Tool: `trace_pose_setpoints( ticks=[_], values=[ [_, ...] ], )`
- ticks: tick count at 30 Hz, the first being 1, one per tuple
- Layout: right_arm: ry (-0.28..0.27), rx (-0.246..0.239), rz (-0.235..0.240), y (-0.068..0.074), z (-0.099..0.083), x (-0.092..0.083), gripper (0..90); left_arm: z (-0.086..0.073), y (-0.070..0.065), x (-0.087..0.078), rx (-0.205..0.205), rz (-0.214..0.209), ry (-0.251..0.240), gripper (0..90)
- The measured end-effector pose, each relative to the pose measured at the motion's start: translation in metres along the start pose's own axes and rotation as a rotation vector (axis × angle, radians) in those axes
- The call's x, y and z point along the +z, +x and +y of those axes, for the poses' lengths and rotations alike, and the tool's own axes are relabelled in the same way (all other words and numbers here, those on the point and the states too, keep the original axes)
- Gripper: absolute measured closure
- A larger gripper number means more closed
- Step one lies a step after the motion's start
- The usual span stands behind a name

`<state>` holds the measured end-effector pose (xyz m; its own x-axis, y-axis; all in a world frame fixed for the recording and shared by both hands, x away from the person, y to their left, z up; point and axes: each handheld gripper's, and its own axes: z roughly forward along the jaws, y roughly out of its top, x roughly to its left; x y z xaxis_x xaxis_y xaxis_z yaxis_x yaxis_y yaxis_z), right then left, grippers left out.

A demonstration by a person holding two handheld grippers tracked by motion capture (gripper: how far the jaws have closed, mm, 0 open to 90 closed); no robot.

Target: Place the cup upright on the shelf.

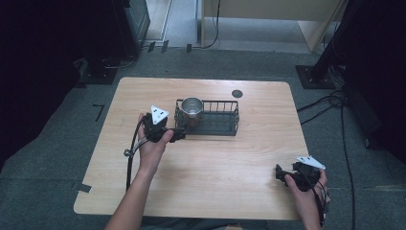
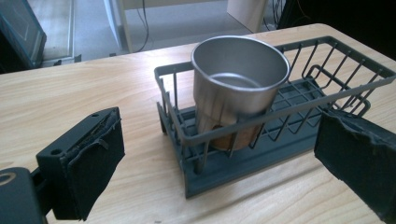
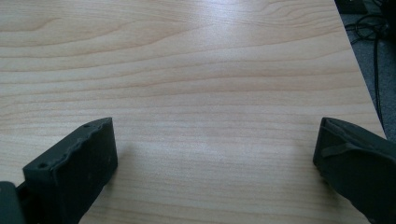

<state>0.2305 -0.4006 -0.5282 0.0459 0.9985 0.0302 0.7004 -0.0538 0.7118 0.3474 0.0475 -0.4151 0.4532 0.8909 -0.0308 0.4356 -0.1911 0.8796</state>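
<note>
A light wooden counter (image 1: 201, 163) with rounded corners stands on a grey floor, seen from above. Two forearms reach in from the near edge, each hand holding a black two-jaw tool.

A dark wire basket (image 1: 215, 125) sits toward the far middle of the counter. A shiny metal cup (image 1: 192, 107) stands upright in the basket's left end, its open mouth facing up. A small dark round spot (image 1: 237, 93) marks the counter just beyond the basket, near the far edge.

The left hand (image 1: 152, 148) holds the left tool (image 1: 178, 134) just beside the basket's near-left corner, pointing right toward it. A grey three-cornered plate (image 1: 159, 113) tops this tool, and a black cable trails from it toward the near edge. In the left gripper view, the left tool's (image 2: 219, 154) jaws stand wide apart with nothing between them. The basket (image 2: 224, 172) and the cup (image 2: 238, 88) lie just ahead of the jaws, in the gap between them but not touched. The cup looks empty inside, and its base shows a brownish tint behind the basket wires.

The right hand (image 1: 306, 191) holds the right tool (image 1: 279, 171) at the near right of the counter, well apart from the basket and cup. It too carries a grey plate. In the right gripper view, the right tool's (image 3: 215, 154) jaws are spread wide over bare wood grain, holding nothing, with the counter's right edge and floor cables (image 3: 373, 28) at the far right.
</note>
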Motion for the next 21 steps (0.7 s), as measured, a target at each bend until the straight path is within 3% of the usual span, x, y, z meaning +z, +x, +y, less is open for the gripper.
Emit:
trace_pose_setpoints(
  ticks=[21],
  values=[
    [-0.001,-0.001,0.000,0.000,0.000,0.000,0.0,-0.044,0.041,-0.026,-0.054,0.069,0.060,2.1]
  ],
)
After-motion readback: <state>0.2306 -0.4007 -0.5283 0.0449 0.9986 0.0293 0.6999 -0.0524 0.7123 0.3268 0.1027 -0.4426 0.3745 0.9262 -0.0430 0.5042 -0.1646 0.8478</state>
